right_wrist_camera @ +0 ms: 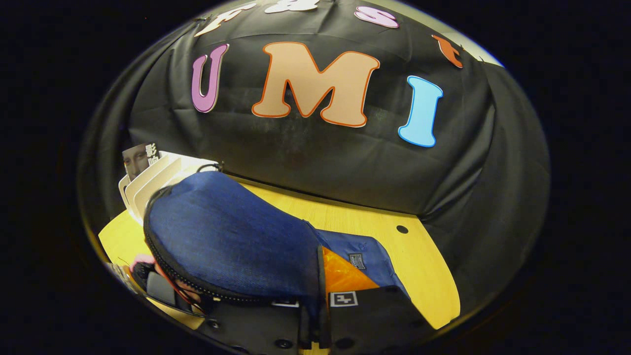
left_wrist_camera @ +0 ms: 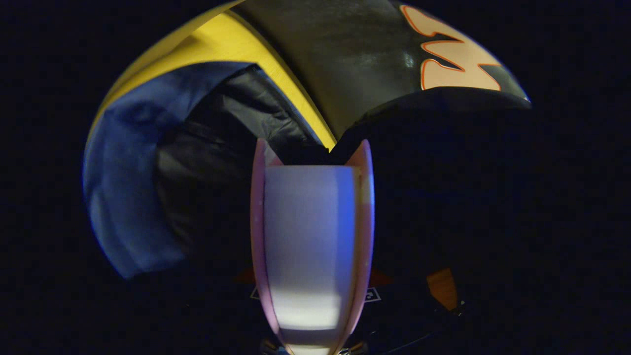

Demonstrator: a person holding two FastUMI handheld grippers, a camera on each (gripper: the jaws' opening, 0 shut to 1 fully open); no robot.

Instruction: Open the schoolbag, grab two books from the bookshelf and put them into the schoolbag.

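The blue schoolbag (right_wrist_camera: 231,241) lies across the yellow counter (right_wrist_camera: 419,261), its zipped flap pinched between the right gripper (right_wrist_camera: 315,315) jaws. At the counter's far left corner, just behind the bag, stands the white bookshelf (right_wrist_camera: 148,182) with a book (right_wrist_camera: 139,159). Inside the bag's dark lining, the left gripper (left_wrist_camera: 311,162) jaws hold a pale book (left_wrist_camera: 308,236).
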